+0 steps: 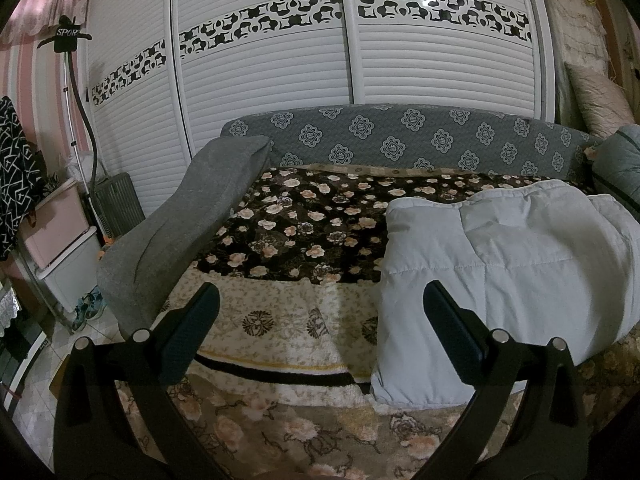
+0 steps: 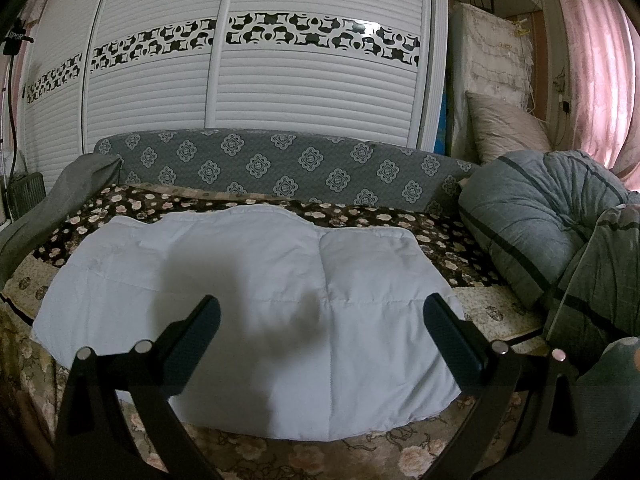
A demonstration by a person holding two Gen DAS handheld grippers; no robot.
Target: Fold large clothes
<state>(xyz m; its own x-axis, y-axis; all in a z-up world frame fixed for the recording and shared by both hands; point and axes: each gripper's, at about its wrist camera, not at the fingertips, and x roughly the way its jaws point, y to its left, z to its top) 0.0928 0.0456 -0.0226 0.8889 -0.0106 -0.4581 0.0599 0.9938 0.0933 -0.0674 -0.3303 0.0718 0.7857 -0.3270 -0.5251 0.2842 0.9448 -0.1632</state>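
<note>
A pale blue quilted comforter (image 2: 256, 300) lies folded into a thick rectangle on the sofa bed. In the left wrist view the same comforter (image 1: 508, 280) fills the right half, its near-left corner by the bed's front edge. My left gripper (image 1: 320, 300) is open, hovering above the front edge to the left of the comforter; its right finger overlaps the comforter's left border. My right gripper (image 2: 320, 312) is open too, held above the middle of the comforter, with nothing between its fingers. A shadow falls on the comforter under it.
The sofa bed's dark floral blanket (image 1: 304, 220) and cream cover (image 1: 272, 320) are bare on the left. A grey armrest (image 1: 188, 216) rises at the left. A grey striped duvet (image 2: 532, 224) is piled at the right. White louvred wardrobe doors (image 2: 256, 92) stand behind.
</note>
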